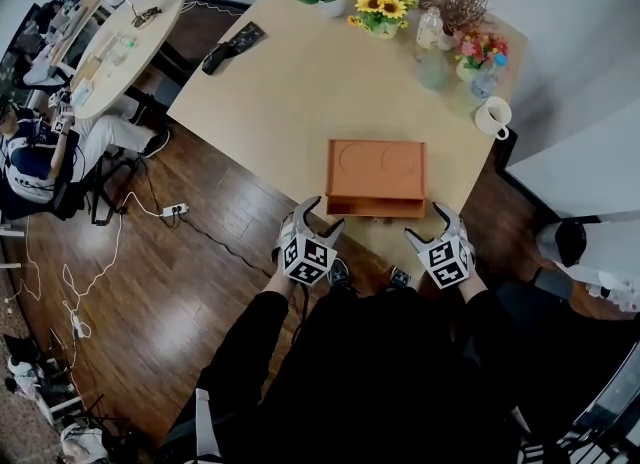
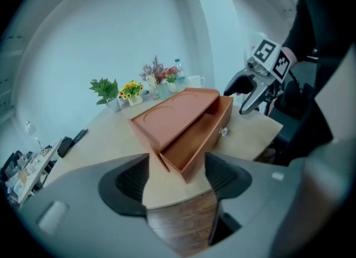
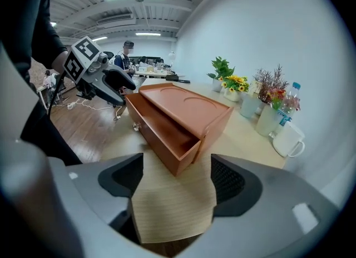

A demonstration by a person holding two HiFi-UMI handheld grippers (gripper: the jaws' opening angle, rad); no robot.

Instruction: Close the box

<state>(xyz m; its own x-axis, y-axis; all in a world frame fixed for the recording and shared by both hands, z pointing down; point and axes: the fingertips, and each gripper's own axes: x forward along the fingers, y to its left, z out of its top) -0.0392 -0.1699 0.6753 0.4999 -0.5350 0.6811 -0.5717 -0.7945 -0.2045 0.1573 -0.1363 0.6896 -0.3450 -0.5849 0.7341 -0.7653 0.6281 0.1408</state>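
The wooden box [image 1: 376, 167] sits at the table's [image 1: 280, 82] near edge. Its drawer [image 1: 376, 208] is pulled out toward the person, long side running left to right. The left gripper [image 1: 322, 214] and right gripper [image 1: 427, 224] flank the drawer's front corners, about equally near, jaws apart and empty. Closing likely means pushing the drawer front straight into the box.

One box [image 1: 376, 170], two grippers [image 1: 327, 211] [image 1: 424, 222], one white mug [image 1: 493, 116], one water bottle [image 1: 429, 28], two tables [image 1: 290, 82] [image 1: 150, 14].
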